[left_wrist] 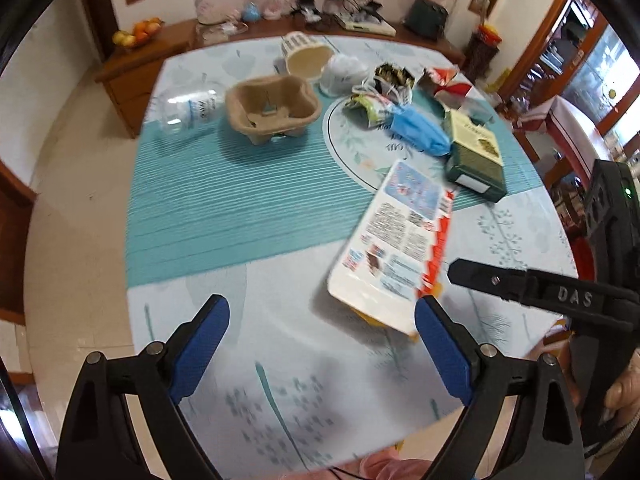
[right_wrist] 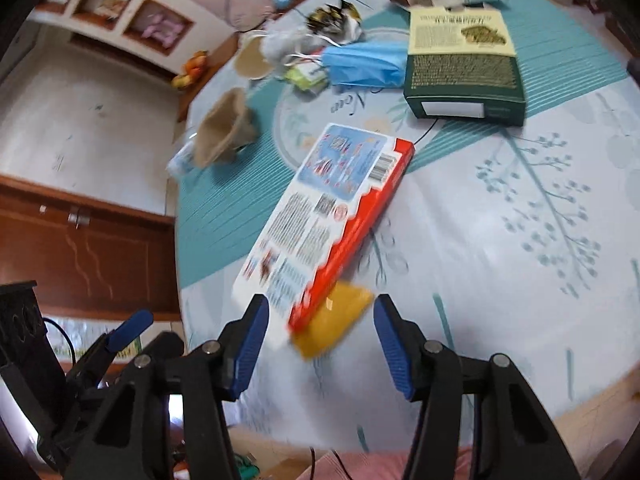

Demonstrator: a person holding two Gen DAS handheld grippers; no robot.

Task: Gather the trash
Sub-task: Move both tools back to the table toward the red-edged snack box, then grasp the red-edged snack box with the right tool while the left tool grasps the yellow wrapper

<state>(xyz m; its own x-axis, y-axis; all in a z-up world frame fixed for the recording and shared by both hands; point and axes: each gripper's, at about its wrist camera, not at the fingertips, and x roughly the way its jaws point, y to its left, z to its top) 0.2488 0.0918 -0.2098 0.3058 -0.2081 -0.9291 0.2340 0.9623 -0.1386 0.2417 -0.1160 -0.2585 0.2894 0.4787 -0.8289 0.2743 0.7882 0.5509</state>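
Glossy printed cardboard box, matt pulp cup carrier, clear plastic bottle, smooth tablecloth

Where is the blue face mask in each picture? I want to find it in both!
Left wrist view: the blue face mask lies right of centre in the upper part, just left of the green box.
Right wrist view: the blue face mask lies near the top, centre, again just left of the green box.
Shared landmark: the long red and white box lying nearer the grippers.
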